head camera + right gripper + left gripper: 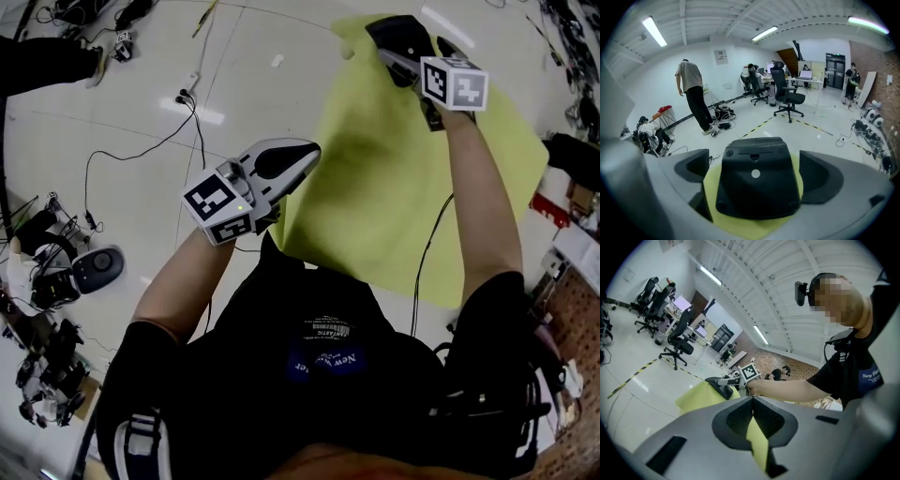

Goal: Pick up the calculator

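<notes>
Left gripper [752, 401] shut, empty, over the near edge of the yellow cloth [394, 187]. Further out on the cloth, the calculator [759, 192] lies underside up between the right gripper [755, 171] jaws, which are wide apart and clear of it. Risk: an off-centre close shoves it or pinches cloth, so it slips on lift.

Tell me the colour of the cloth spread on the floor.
It is a plain yellow-green cloth; the head view shows it best.
</notes>
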`<control>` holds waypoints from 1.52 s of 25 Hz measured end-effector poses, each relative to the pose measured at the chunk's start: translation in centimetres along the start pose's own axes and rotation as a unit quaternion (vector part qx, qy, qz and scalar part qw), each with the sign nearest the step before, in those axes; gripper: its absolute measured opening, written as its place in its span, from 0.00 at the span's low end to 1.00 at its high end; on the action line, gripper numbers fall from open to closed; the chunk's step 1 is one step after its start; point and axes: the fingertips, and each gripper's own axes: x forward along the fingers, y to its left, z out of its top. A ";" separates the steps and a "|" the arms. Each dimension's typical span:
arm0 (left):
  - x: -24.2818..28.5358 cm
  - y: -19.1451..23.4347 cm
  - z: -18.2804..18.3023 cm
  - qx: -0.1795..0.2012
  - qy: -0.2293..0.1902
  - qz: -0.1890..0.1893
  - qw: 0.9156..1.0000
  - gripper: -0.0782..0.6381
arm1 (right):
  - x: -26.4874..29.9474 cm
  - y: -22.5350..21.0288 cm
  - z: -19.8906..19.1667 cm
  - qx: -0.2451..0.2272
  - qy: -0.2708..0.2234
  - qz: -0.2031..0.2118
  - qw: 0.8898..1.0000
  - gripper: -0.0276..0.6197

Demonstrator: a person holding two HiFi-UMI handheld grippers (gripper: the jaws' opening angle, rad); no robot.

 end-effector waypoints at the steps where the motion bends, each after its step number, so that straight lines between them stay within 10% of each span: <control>1: 0.2 0.4 0.0 -0.006 -0.002 -0.002 1.000 0.12 | 0.6 -0.1 -0.1 -0.002 0.008 0.000 1.000 0.92; 23: -0.5 1.1 1.5 -0.025 -0.022 -0.011 0.999 0.12 | 2.5 -0.7 -0.8 -0.020 0.038 -0.023 0.999 0.92; 38: -3.1 -4.2 4.4 0.012 -0.032 -0.036 0.999 0.12 | -8.4 3.5 3.1 -0.003 -0.032 -0.003 0.999 0.92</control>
